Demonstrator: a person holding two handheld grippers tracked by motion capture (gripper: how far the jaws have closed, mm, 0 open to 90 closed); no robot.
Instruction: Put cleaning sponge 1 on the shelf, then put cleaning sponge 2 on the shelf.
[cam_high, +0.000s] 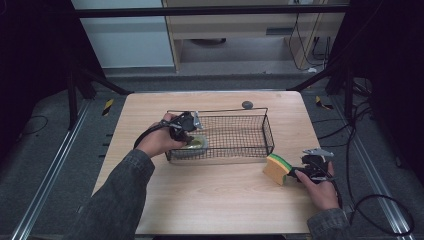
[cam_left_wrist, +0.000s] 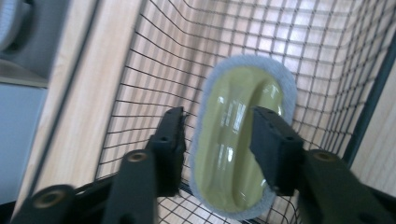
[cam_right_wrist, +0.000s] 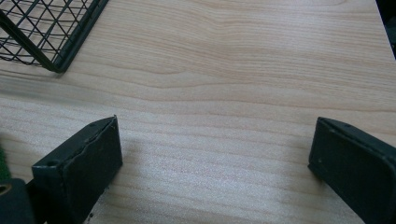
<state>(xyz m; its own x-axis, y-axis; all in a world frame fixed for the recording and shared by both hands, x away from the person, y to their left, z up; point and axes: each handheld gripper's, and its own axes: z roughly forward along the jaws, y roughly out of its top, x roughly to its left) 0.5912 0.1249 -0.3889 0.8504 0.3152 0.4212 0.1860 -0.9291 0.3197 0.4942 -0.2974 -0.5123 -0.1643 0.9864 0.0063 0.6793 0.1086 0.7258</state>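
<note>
SCRUBBER: pad (cam_left_wrist: 233, 140) lies in basket (cam_high: 267, 131), 9 o'clock end | LEFT: jaws spread astride it, not pinching | RIGHT: jaws wide, empty | HANDLING: light, glossy-slippery top; grip your jaws across its raised ridge.

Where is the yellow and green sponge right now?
In the high view, the sponge sits on the table at the right, just outside the wire basket, beside the right tool.

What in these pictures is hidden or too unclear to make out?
- High view: most of the green scrubbing pad in the wire basket, covered by the left gripper.
- Left gripper view: the pad's near edge, behind the jaws.
- High view: the small grey thing behind the basket, too small to identify.
- Right gripper view: the sponge, cut off at the left edge.
</note>
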